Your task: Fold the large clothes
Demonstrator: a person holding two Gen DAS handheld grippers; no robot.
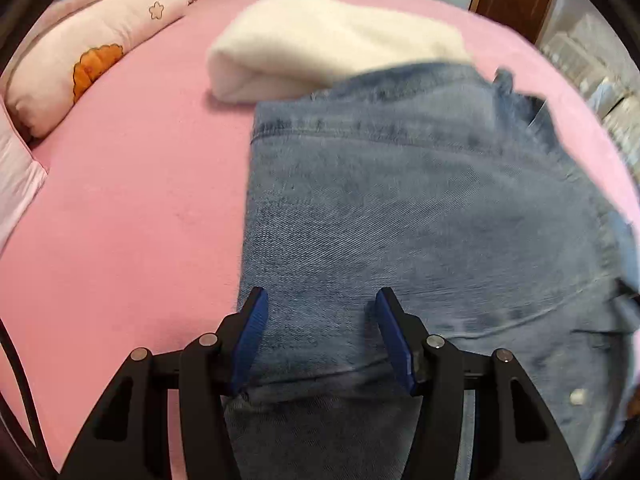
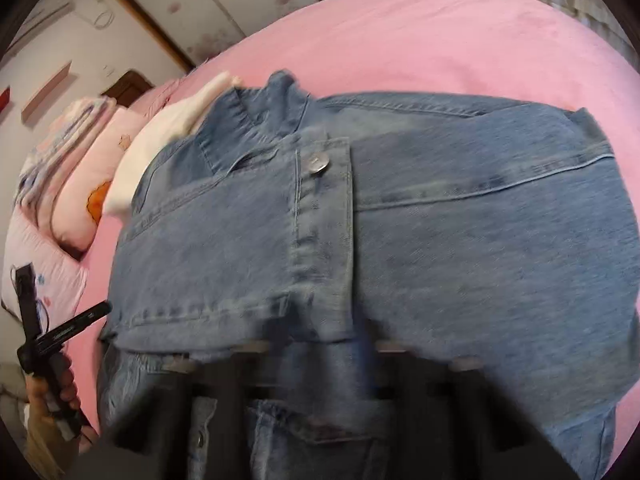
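On pink bed (image 1: 120, 200), denim jacket (image 1: 400, 220) beneath open left hand-held gripper (image 1: 320, 304)

Pink bed (image 1: 132, 216), blue denim jacket (image 1: 400, 220) spread flat, white folded garment (image 1: 320, 40); pink pillow (image 1: 80, 56)

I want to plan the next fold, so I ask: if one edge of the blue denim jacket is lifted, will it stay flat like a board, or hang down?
The blue denim jacket would probably hang down and bend, since it already lies in soft folded layers on the pink bed sheet. Its thick cloth and metal button suggest some weight. The rough weave looks unlikely to slip.
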